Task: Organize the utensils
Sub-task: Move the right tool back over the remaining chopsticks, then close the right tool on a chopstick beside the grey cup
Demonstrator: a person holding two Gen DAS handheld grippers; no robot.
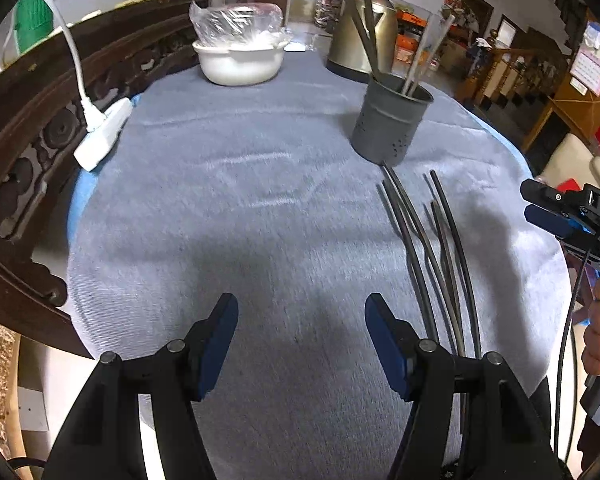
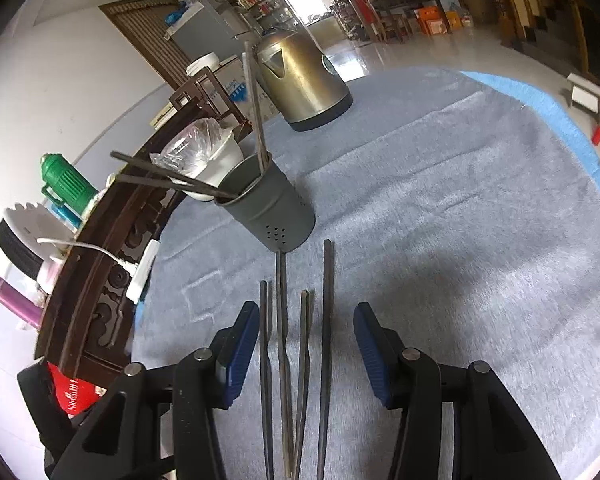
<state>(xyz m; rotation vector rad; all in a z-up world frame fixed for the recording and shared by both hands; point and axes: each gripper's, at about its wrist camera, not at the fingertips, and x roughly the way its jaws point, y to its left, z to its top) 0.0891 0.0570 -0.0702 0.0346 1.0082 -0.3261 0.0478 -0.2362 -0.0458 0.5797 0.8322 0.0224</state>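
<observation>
At lower centre of the right wrist view, your right gripper (image 2: 306, 344) stands open over the loose chopsticks (image 2: 284, 344): pinch just one, then lift it to the holder (image 2: 272, 208); left gripper (image 1: 302, 344) idles open.

both wrist cams look down over the grey table cloth (image 1: 260, 200), sharing the dark grey perforated metal cup (image 2: 272, 208)

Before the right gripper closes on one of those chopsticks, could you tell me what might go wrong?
The loose chopsticks lie close together and partly crossed between the open right gripper, so closing may catch several or scatter them. The grey holder already has chopsticks leaning outward over its rim; a sideways nudge while inserting might tip it. The left gripper hangs open over bare cloth, unable to steady anything.
</observation>
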